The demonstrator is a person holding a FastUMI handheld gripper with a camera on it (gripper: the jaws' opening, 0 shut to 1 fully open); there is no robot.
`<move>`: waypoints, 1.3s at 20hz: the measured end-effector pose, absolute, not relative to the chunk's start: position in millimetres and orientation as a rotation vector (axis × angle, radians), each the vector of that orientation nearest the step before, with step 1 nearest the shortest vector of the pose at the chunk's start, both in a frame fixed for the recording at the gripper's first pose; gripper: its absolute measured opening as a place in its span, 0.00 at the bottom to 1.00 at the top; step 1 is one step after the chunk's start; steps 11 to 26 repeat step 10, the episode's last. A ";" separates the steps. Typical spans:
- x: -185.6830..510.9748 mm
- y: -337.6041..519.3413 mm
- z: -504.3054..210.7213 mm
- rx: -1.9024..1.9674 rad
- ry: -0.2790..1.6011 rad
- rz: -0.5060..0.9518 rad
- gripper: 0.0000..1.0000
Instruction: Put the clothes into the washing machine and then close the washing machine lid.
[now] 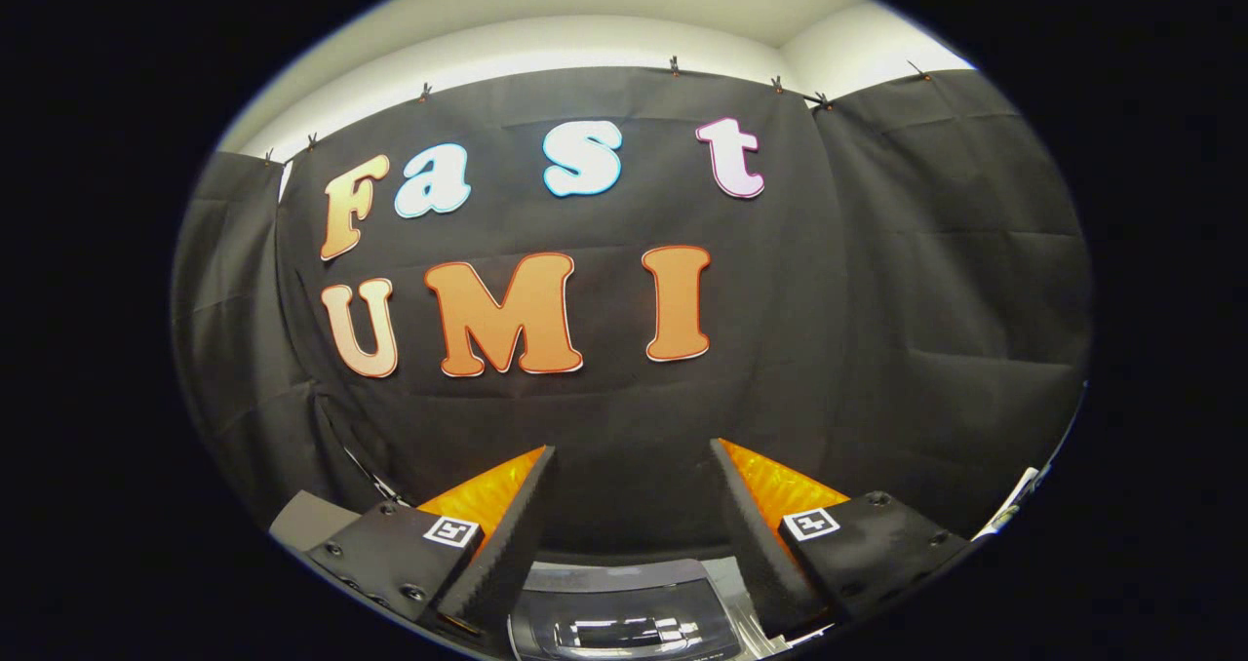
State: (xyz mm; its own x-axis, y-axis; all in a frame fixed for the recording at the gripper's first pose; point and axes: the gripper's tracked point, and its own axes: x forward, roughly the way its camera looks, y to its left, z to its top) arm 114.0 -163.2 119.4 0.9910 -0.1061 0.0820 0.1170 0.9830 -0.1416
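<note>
A: My gripper (pixel 632 466) is spread wide, holding nothing, aimed at the booth wall (pixel 926 300). The washing machine (pixel 624 612) sits low between the fingers.

B: Clothes?

A: None visible. I'd tilt down first.

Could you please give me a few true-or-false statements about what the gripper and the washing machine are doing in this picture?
1. The gripper is open. True.
2. A garment is clamped between the fingers. False: nothing is between them.
3. The washing machine lies below and between the fingers. True.
4. The fingers point down into the drum. False: they point at the black cloth wall.
</note>
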 end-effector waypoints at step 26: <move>121.8 -157.5 112.2 -0.149 -0.068 -0.104 0.98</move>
